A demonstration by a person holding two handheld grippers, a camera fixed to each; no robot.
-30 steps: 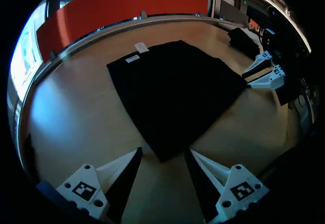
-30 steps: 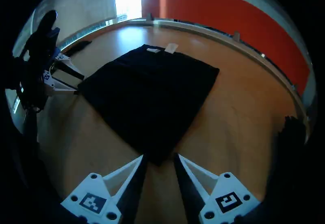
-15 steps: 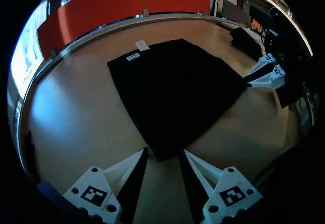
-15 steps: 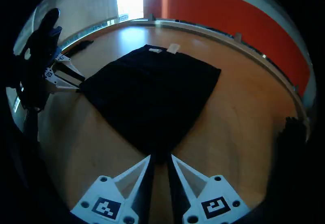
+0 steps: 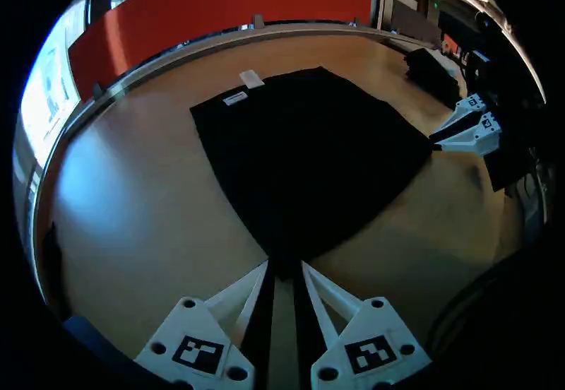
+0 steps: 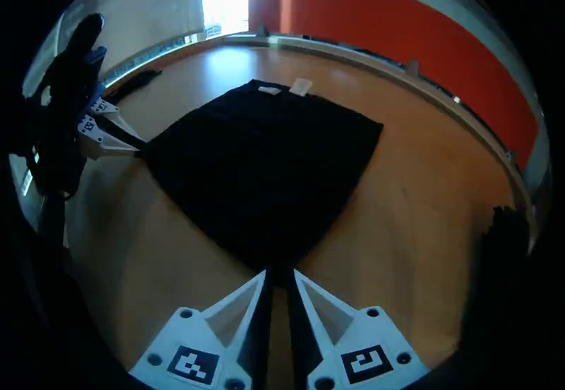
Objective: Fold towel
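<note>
Left gripper view: bare wooden table [image 5: 134, 199] spreads wide left of the black towel [image 5: 311, 150], which lies flat, one corner pointing at the camera. The left gripper [image 5: 284, 271] sits narrow on that corner, both fingers pinching it; in the right gripper view the right gripper [image 6: 280, 277] pinches its near corner likewise.

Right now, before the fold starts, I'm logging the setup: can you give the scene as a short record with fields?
towel: black, spread flat
table: wood, under the towel
left tongs: shut on one towel corner
right tongs: shut on a neighbouring corner
tags: white, by the towel's far corner
fold: not begun
</note>
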